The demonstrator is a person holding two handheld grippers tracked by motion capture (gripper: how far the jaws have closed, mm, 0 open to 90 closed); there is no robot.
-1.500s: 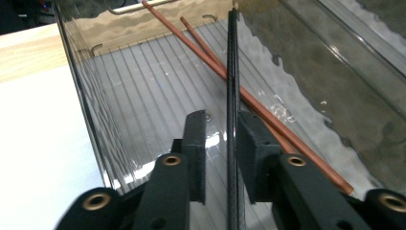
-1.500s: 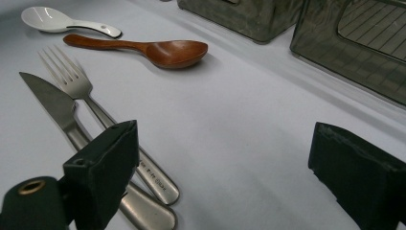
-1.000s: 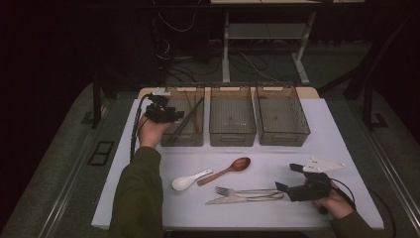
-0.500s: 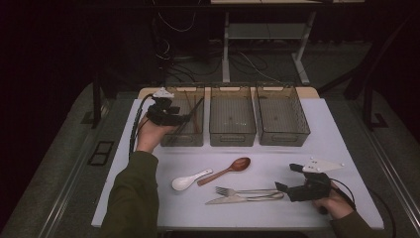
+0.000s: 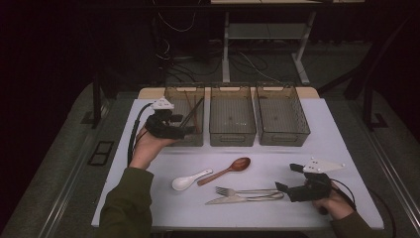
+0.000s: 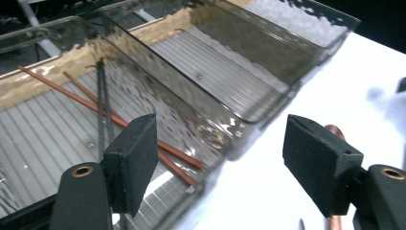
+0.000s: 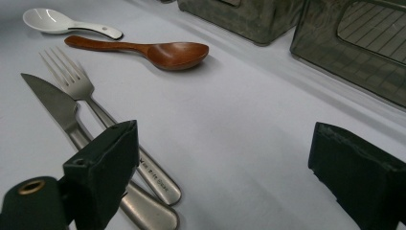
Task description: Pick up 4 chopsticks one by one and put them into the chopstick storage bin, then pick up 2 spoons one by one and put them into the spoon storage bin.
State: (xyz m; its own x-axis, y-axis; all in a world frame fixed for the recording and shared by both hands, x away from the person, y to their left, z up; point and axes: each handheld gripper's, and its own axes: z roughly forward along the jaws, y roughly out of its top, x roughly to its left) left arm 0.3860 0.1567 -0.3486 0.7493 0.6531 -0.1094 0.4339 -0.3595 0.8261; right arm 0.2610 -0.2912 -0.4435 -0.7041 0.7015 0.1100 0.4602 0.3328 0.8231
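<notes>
My left gripper [image 5: 182, 130] [image 6: 220, 139] hovers at the front left corner of the left bin [image 5: 185, 89] [image 6: 52, 124]. Its jaws are open with nothing between them, and they have just been opening. Inside that bin lie a red-brown pair of chopsticks [image 6: 119, 122] and a black pair [image 6: 103, 105] [image 5: 194, 110]. My right gripper [image 5: 288, 177] [image 7: 230, 143] rests open low over the table at the right. It is just beyond the handle ends of a metal fork [image 5: 247, 191] [image 7: 95, 105] and knife [image 5: 237, 199] [image 7: 57, 110].
A middle bin [image 5: 232, 135] and a right bin [image 5: 283, 137] stand in a row with the left one at the back of the white table [image 5: 148, 198]. A white ceramic spoon [image 5: 187, 181] [image 7: 62, 21] and a wooden spoon [image 5: 228, 169] [image 7: 153, 51] lie mid-table.
My left gripper has drawn back a little from over the left bin toward the near side. The right gripper and the cutlery have stayed put.
</notes>
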